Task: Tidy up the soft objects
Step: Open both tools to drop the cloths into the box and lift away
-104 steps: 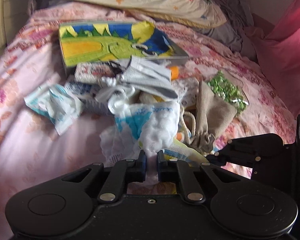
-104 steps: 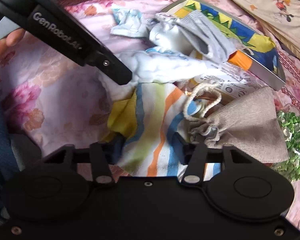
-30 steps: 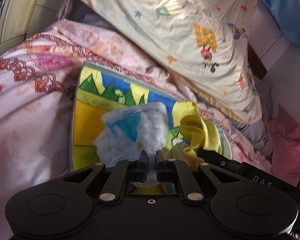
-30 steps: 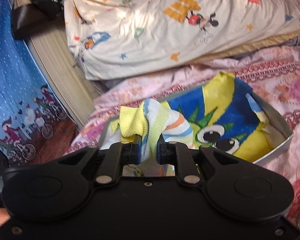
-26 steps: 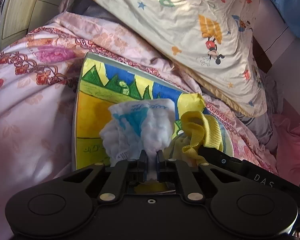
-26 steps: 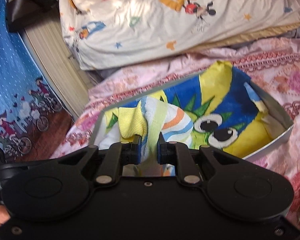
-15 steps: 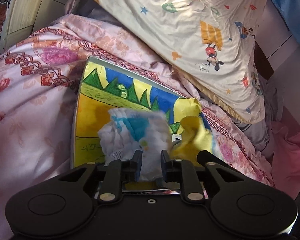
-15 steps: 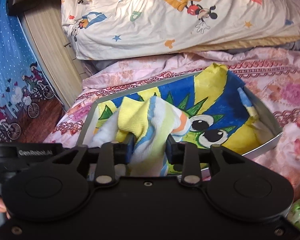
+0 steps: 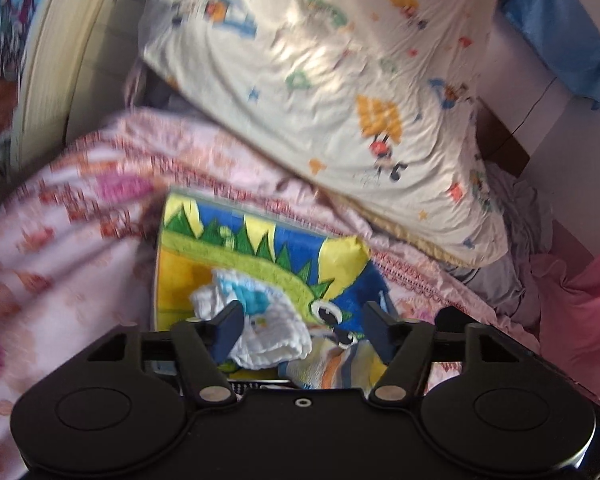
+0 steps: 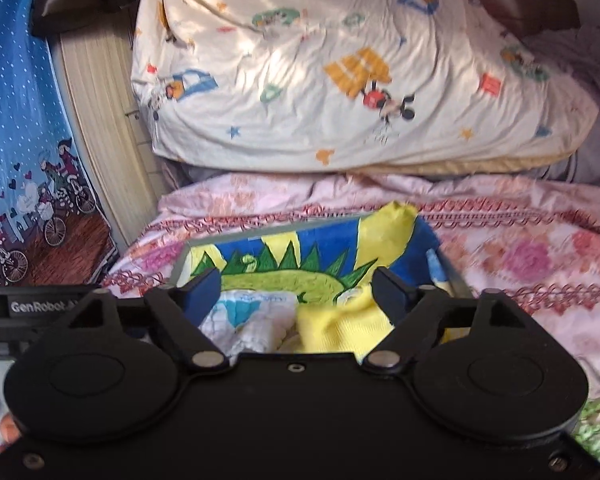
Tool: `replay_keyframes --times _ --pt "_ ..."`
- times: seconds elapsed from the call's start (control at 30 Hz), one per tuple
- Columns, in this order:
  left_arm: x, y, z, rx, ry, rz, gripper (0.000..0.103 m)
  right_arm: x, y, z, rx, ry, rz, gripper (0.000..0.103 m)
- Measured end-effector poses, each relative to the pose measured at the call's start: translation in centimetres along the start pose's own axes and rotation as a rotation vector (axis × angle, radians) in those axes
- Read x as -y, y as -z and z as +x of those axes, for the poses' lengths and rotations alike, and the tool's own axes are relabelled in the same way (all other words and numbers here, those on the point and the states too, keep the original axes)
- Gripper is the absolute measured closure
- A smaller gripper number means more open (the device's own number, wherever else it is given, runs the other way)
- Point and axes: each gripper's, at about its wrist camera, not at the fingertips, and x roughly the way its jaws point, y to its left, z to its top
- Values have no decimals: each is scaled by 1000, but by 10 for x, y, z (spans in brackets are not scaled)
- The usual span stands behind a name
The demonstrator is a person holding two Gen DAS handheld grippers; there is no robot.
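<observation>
A grey box (image 9: 156,280) lined with a dinosaur-print cloth (image 9: 260,256) lies on the bed; it also shows in the right wrist view (image 10: 180,264). A white and blue cloth (image 9: 268,332) lies loose inside it, below my open left gripper (image 9: 306,330). A striped yellow cloth (image 9: 332,368) lies beside it, seen as a yellow cloth (image 10: 340,328) in the right wrist view under my open right gripper (image 10: 296,292). The white and blue cloth (image 10: 244,316) sits left of it. Both grippers are empty above the box.
A cream cartoon-print pillow (image 9: 340,80) leans behind the box on the pink floral bedspread (image 9: 60,260). A wooden headboard (image 10: 96,120) and a blue curtain (image 10: 16,100) stand at the left. Pink fabric (image 9: 580,312) lies at the right. A green item (image 10: 596,420) shows at the lower right.
Both grippers have opened and let go of their cloths, which now lie in the box. Both grippers have drawn back and up a little.
</observation>
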Motion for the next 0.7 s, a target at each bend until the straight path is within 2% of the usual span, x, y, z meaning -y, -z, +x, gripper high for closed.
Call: replay_keyframes --times 0.07,0.13,0.3,0.53,0.7 --pt "8 1 -20 36 4 20 33 1 -2 -16 29 7 -13 17" --pt "14 4 -40 71 6 35 22 0 -6 -34 56 11 -21 16" --pt "36 19 -90 157 1 106 20 3 -10 -83 126 4 -30 1" --pt "64 50 -149 265 9 182 4 2 0 -148 222 -11 -50 1" --pt "75 75 -178 290 -10 221 1 6 16 -175 283 4 -93 1"
